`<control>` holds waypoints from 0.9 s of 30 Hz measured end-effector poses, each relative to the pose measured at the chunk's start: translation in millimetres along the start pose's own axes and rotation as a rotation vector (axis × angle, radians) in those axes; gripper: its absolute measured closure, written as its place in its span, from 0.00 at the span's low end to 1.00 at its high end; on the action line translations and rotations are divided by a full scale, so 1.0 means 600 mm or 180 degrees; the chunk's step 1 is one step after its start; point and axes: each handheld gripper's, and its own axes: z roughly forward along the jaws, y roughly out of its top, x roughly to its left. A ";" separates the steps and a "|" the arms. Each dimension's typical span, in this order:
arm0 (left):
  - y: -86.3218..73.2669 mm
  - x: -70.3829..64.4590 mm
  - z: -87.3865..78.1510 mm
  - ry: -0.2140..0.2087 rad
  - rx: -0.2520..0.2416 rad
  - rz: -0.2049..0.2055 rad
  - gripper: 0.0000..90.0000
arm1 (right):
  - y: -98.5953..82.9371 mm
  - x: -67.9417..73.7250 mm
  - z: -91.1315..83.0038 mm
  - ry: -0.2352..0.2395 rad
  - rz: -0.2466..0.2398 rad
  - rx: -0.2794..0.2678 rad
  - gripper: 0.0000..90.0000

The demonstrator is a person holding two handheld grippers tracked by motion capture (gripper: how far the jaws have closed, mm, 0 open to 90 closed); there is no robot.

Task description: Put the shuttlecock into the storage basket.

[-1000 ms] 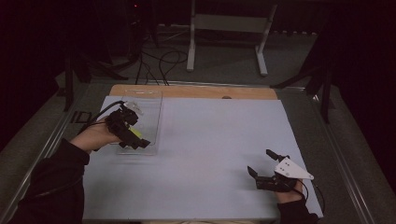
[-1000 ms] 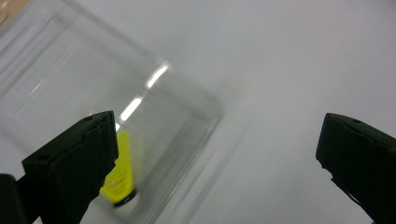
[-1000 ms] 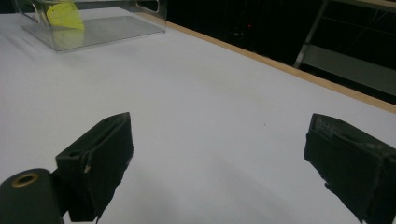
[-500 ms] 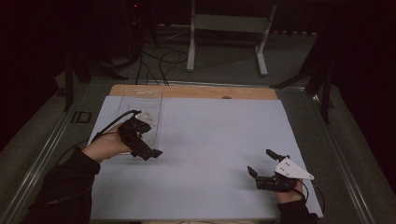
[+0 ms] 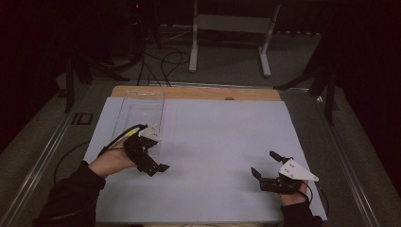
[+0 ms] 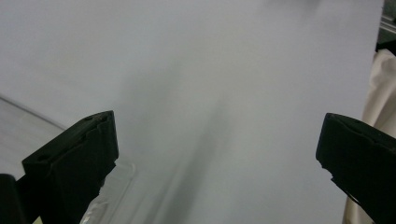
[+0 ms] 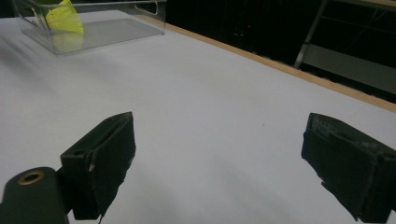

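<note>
A clear plastic bin (image 5: 142, 111) stands at the far left of the white sheet (image 5: 213, 142). In the right gripper view the bin (image 7: 93, 28) holds a yellow piece (image 7: 65, 18) at one end. My left gripper (image 5: 156, 168) hovers over the sheet just in front of the bin's near end, a hand around it. Its jaws stand wide apart in the left gripper view (image 6: 219, 154), with nothing but bare sheet between them. My right gripper (image 5: 264, 163) rests near the front right of the sheet, open and empty, as its own view (image 7: 219, 158) also shows.
A wooden strip (image 5: 198, 92) runs along the table's far edge. Behind it stand a metal frame (image 5: 227, 28) and cables on the dark floor. A beige edge (image 6: 380, 93) shows at the right of the left gripper view.
My left gripper has drawn back from over the clear bin toward the front and right, onto the bare sheet. The yellow piece stays in the bin. The right gripper has not moved.
</note>
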 end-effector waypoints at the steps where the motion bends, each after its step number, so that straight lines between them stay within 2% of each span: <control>1: -0.002 -0.004 0.002 0.0006 0.0003 0.0029 0.00 | 0.000 0.000 0.000 0.0011 -0.0006 -0.0004 0.11; 6: -0.013 -0.022 0.012 0.0021 -0.0064 0.0101 0.00 | -0.001 0.000 0.003 0.0028 -0.0032 0.0042 0.11; 11: -0.029 -0.038 0.018 0.0050 -0.0219 0.0066 0.00 | -0.001 -0.001 0.002 0.0054 -0.0015 0.0017 0.11; 15: -0.045 -0.045 0.024 0.0075 -0.0198 0.0070 0.00 | -0.001 -0.001 0.002 0.0060 -0.0009 0.0009 0.11; 18: -0.060 -0.046 0.028 0.0018 -0.0276 -0.0030 0.00 | 0.000 -0.001 0.002 0.0057 -0.0013 0.0013 0.11; 27: -0.102 -0.051 0.037 -0.0001 -0.0353 -0.0116 0.00 | 0.000 -0.001 0.002 0.0071 -0.0007 0.0008 0.11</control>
